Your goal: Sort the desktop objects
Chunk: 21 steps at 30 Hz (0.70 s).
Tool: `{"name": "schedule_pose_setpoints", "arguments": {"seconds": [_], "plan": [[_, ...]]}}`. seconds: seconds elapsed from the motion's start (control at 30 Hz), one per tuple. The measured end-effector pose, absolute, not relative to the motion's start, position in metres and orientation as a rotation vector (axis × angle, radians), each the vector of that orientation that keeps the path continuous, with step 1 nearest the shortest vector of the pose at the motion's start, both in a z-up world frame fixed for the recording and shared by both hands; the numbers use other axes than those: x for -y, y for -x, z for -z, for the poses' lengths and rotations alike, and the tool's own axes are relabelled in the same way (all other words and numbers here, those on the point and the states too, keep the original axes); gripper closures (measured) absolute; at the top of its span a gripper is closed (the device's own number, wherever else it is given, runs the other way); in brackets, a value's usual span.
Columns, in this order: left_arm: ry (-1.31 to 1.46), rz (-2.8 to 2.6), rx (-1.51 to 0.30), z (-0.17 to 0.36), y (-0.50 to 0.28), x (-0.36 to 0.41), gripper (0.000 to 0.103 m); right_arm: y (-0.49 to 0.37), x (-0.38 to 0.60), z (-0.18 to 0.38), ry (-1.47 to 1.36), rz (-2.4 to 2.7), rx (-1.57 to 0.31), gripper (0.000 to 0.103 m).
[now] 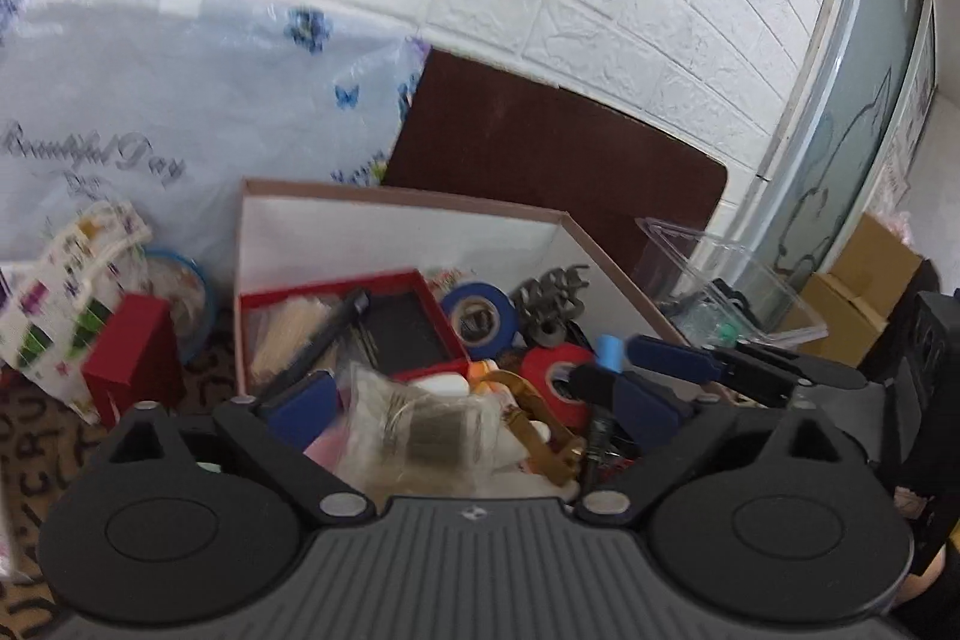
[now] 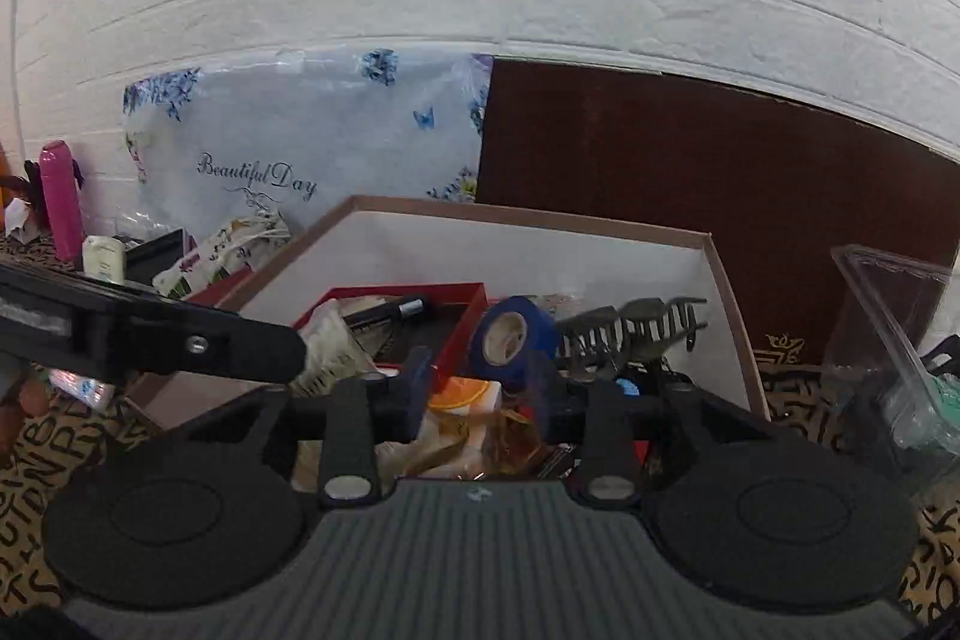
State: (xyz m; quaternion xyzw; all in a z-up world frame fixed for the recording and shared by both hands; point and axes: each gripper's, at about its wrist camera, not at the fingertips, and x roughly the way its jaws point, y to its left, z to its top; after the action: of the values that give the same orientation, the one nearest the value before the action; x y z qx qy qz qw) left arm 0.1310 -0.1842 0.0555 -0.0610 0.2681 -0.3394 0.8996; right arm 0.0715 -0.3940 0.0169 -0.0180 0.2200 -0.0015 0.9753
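Note:
A large pink-rimmed cardboard box [image 1: 420, 205] holds a red tray [image 1: 336, 289], a blue tape roll [image 1: 478, 317], a red tape roll [image 1: 555, 379], grey hair claws [image 1: 549, 301] and other clutter. My left gripper [image 1: 474, 409] hangs over the box, its blue pads wide apart around a clear packet [image 1: 420, 430]; no grip shows. My right gripper [image 2: 480, 382] is open over the same box [image 2: 540, 220], near the blue tape [image 2: 510, 340] and hair claws [image 2: 624, 328]. The right gripper's fingers [image 1: 678, 358] enter the left wrist view from the right.
A clear plastic bin [image 1: 714, 274] stands right of the box, cardboard cartons [image 1: 858, 286] beyond it. A small red box [image 1: 135, 358] and patterned bag [image 1: 78, 280] lie left. A floral bag [image 2: 300, 142] and brown board [image 2: 690, 196] lean on the wall. A pink bottle [image 2: 60, 196] stands far left.

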Motion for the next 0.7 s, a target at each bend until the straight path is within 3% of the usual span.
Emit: {"name": "schedule_pose_setpoints", "arguments": {"seconds": [0.1, 0.13, 0.17, 0.7], "plan": [[0.123, 0.66, -0.549, -0.057, -0.132, 0.185, 0.0, -0.066, 0.399, -0.013, 0.013, 0.033, -0.438, 0.033], [0.14, 0.655, -0.55, -0.057, -0.132, 0.184, 0.0, -0.063, 0.401, -0.011, 0.002, 0.046, -0.434, 0.013], [0.154, 0.648, -0.551, -0.056, -0.132, 0.182, 0.0, -0.06, 0.402, -0.013, -0.008, 0.057, -0.423, 0.005], [0.115, 0.563, -0.553, -0.062, -0.099, 0.176, 0.0, -0.015, 0.391, -0.029, -0.016, 0.094, -0.413, 0.002]]}}
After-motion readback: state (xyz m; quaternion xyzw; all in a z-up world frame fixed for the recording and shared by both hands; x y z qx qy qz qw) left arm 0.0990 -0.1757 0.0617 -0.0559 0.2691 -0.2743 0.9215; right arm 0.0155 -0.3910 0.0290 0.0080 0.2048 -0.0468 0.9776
